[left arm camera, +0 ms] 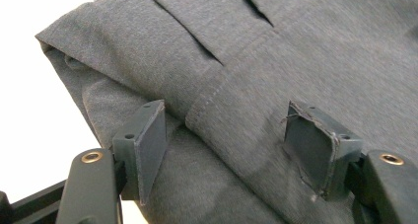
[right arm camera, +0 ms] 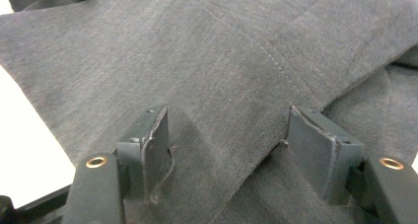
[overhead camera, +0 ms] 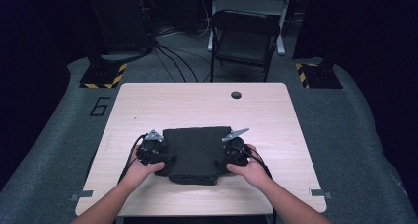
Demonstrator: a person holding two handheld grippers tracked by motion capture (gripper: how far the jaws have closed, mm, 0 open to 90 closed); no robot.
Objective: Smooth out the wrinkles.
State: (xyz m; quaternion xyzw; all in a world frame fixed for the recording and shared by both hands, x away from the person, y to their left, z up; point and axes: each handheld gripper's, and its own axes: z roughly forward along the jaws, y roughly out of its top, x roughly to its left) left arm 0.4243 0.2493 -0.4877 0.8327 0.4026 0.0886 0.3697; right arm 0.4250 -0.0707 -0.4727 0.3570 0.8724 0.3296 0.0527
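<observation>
On table (overhead camera: pixel 148 100) — one folded garment (overhead camera: pixel 194 147), two hand-held grippers.

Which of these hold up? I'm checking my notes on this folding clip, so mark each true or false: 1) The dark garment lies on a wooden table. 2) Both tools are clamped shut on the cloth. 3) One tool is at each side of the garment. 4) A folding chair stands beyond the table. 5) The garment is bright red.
1) True: the dark grey garment lies folded on the light wooden table.
2) False: the left tool and the right tool both have their jaws standing apart over the cloth, not pinching it.
3) True: one sits at the left edge, the other at the right edge.
4) True: a dark folding chair stands behind the table.
5) False: it is dark grey.
</observation>
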